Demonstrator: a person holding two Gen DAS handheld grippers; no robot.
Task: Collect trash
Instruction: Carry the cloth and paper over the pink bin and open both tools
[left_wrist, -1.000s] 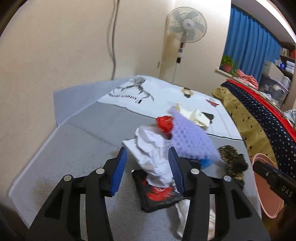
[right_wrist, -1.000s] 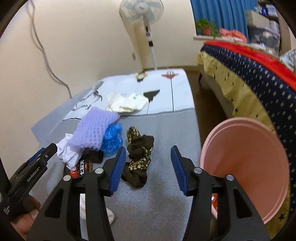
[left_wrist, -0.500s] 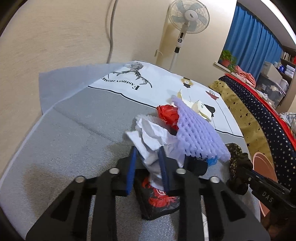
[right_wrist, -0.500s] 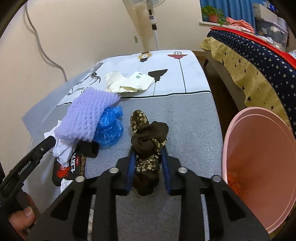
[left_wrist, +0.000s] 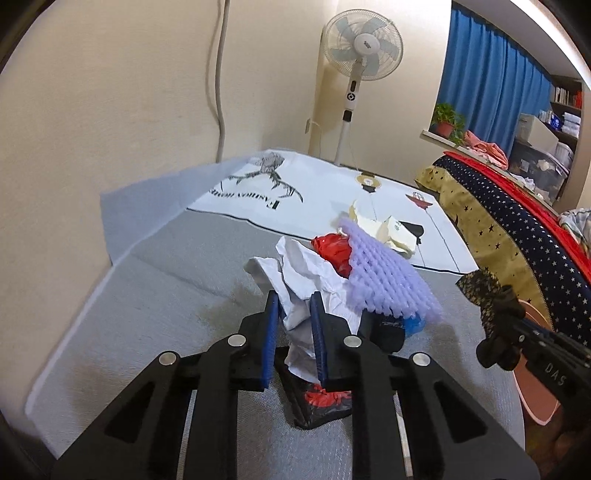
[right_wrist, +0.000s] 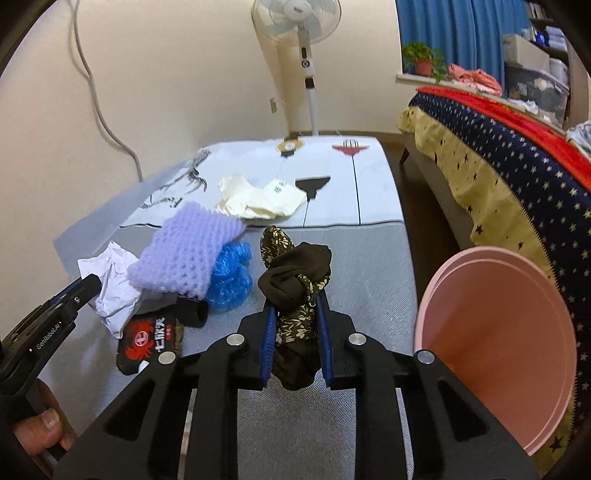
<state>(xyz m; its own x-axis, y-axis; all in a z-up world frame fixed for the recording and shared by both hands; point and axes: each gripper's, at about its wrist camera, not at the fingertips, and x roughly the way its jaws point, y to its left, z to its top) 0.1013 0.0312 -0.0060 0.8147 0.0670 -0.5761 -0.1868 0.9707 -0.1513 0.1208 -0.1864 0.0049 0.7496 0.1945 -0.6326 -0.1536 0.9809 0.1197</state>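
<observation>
Brown patterned cloth (right_wrist: 295, 310) is pinched between the pads of the right gripper (right_wrist: 294, 343), lifted off the grey mat (right_wrist: 351, 258); the pink bin (right_wrist: 517, 332) lies just to its right. Crumpled white paper (left_wrist: 303, 277) is clamped by the left gripper (left_wrist: 293, 336), farther from the bin.

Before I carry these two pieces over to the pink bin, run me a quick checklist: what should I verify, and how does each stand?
1. Left hand-held gripper shut on the crumpled white paper: ok.
2. Right hand-held gripper shut on the dark patterned cloth: ok.
3. Cloth lifted off the grey mat: cannot tell; its lower end hangs below the fingers.
4. Paper free of the purple foam net: not ok; the net leans against it.
5. Pink bin mouth open and facing the right gripper: ok.
6. Room left in the bin: cannot tell.
</observation>
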